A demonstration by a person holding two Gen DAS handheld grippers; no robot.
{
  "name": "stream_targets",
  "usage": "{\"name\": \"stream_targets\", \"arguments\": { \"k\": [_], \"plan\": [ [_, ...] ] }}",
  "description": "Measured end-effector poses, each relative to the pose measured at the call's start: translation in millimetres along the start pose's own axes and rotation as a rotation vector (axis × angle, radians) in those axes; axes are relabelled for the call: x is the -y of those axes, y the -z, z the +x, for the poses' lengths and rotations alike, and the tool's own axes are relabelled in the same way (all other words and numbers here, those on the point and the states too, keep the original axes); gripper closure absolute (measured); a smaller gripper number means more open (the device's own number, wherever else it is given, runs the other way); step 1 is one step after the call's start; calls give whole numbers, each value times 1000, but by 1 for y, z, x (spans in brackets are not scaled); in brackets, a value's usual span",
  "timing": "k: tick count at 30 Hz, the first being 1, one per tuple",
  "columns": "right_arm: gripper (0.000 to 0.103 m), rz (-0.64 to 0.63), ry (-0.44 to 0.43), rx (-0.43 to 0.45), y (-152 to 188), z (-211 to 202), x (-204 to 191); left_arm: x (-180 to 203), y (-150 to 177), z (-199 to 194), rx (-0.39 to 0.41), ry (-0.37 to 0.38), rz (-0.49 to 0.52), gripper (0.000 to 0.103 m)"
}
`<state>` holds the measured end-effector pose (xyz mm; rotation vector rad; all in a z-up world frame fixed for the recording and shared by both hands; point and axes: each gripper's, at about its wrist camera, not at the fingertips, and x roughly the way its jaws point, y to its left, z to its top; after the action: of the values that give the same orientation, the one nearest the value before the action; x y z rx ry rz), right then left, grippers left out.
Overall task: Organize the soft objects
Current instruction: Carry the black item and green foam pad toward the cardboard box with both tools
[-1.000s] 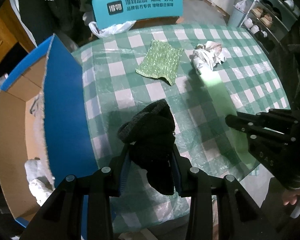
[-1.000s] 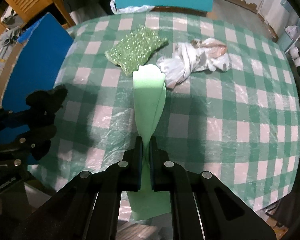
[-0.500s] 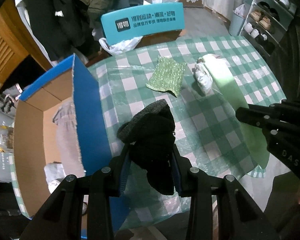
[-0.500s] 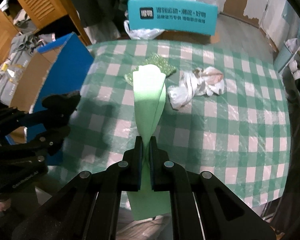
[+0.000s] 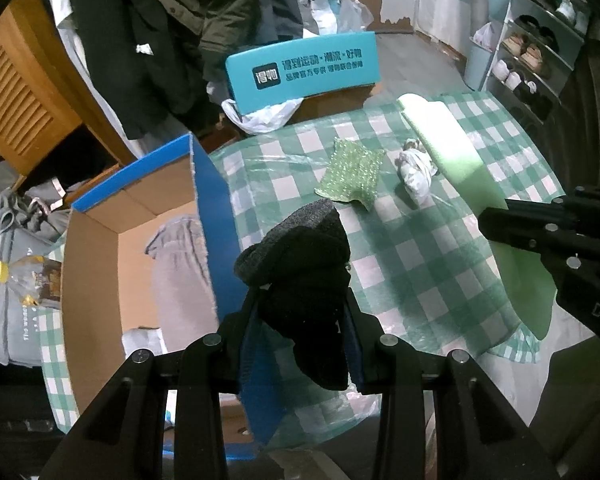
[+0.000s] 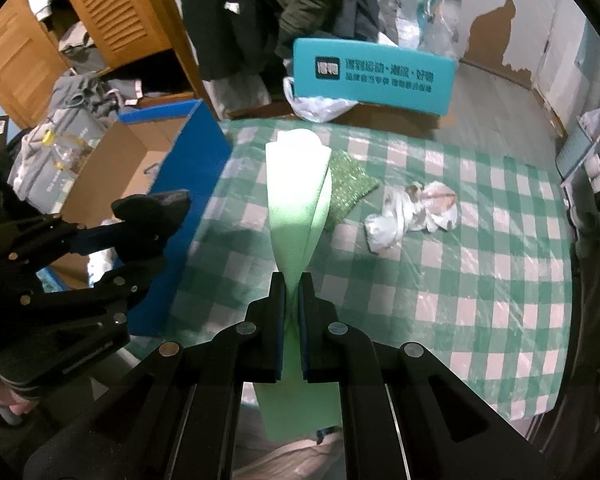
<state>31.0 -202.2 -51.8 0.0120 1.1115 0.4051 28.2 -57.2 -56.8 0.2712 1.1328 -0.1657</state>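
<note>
Black knitted wool, a dark sock-like bundle point(image 5: 304, 276), is clamped in my left claw point(image 5: 300, 312), held above the green-and-white checked bench point(image 5: 416, 264) beside the open blue-sided cardboard box point(image 5: 216, 216) at nine o'clock. My right claw point(image 6: 291, 304) is pinched tight on a pale green folded foam sheet point(image 6: 298, 188), which stands up toward twelve o'clock. On the bench lie a sparkly green cloth point(image 5: 350, 174) at twelve and, just right of it, a crumpled white rag point(image 5: 416, 168) at one o'clock.
</note>
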Motion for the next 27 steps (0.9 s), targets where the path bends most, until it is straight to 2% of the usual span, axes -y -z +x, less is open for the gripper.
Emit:
{"name": "stream_targets", "arguments": {
  "k": [14, 27],
  "plan": [
    [98, -53, -37, 33, -14, -11, -32, -24, 6, -22, 42, -23, -31, 65],
    [98, -108, -74, 38, -34, -4, -72, -68, 17, -32, 61, -65, -103, 65]
  ]
}}
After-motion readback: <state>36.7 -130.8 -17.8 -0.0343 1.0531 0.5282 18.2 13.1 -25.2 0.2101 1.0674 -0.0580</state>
